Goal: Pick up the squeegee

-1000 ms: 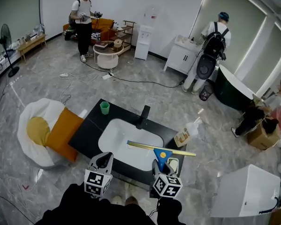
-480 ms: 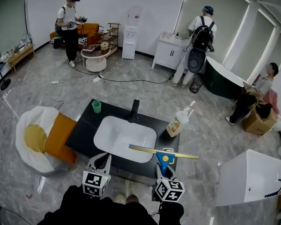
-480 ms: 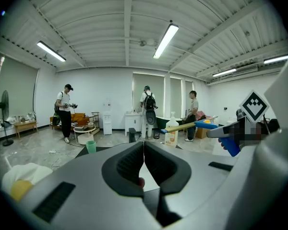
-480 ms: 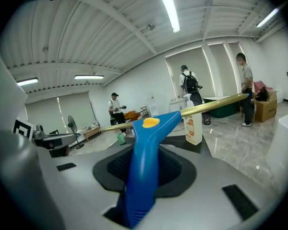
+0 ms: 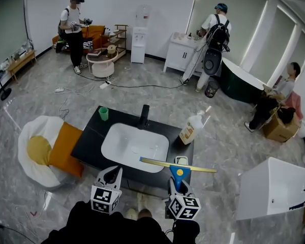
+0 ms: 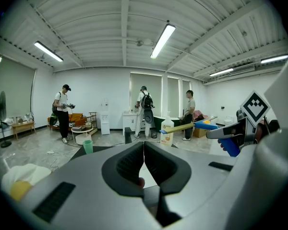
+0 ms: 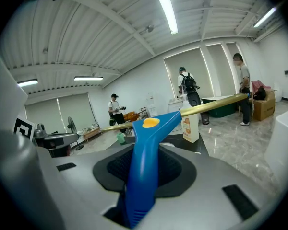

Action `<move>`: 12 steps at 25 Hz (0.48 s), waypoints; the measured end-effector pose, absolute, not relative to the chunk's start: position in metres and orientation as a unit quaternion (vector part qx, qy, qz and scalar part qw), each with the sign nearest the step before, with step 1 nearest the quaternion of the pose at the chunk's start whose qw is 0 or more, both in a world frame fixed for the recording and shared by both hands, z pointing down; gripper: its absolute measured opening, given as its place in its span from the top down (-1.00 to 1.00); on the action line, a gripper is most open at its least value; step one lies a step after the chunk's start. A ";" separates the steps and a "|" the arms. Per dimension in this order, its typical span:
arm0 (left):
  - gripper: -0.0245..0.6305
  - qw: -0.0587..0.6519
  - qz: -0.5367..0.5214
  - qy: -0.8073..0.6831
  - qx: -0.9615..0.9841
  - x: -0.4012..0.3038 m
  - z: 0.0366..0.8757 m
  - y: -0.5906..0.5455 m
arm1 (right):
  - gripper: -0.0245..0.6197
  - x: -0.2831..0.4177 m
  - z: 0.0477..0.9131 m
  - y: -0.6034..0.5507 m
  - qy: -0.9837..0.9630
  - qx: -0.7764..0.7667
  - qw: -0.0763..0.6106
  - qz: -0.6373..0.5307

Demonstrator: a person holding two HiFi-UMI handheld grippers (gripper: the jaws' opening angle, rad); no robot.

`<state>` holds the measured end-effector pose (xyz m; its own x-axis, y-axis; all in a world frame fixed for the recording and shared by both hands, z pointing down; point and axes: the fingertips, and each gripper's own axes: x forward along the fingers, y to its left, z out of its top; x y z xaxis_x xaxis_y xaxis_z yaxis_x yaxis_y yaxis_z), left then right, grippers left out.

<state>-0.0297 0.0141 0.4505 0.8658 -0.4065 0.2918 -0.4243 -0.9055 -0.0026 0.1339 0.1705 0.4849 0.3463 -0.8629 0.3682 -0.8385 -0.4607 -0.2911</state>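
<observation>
My right claw (image 5: 177,183) grips the squeegee (image 5: 162,162). My left claw (image 5: 112,174) is shut, empty. A loose grip could drop it.

Blue plastic-handled squeegee (image 5: 178,171): handle blue, orange-yellow dot, blade strip brass-yellow. Left tongs (image 5: 111,174) & right tongs (image 5: 176,183): grey bodies, black pads; marker cubes (image 5: 104,199) blk/wht squares. Black rectangular worktop (image 5: 89,143), white oval basin (image 5: 134,145), black tap (image 5: 144,117). Green plastic cup (image 5: 103,114). Cream soap bottle (image 5: 191,127), orange label. Floor (image 5: 51,100): grey, marble-veined. White beanbag (image 5: 38,131) w/ yellow patch; orange cushion (image 5: 66,149).
</observation>
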 end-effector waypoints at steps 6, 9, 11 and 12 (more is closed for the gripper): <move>0.85 0.029 0.146 -0.214 0.965 -0.026 0.450 0.018 | 0.53 0.135 0.483 0.172 0.520 -0.820 0.027 -0.239; 0.85 0.029 0.146 -0.214 0.965 -0.025 0.449 0.020 | 0.53 0.136 0.483 0.172 0.520 -0.819 0.027 -0.241; 0.85 0.029 0.147 -0.214 0.965 -0.024 0.451 0.020 | 0.53 0.136 0.485 0.173 0.520 -0.819 0.027 -0.241; 0.85 0.029 0.147 -0.214 0.965 -0.024 0.451 0.020 | 0.53 0.136 0.485 0.172 0.521 -0.819 0.027 -0.241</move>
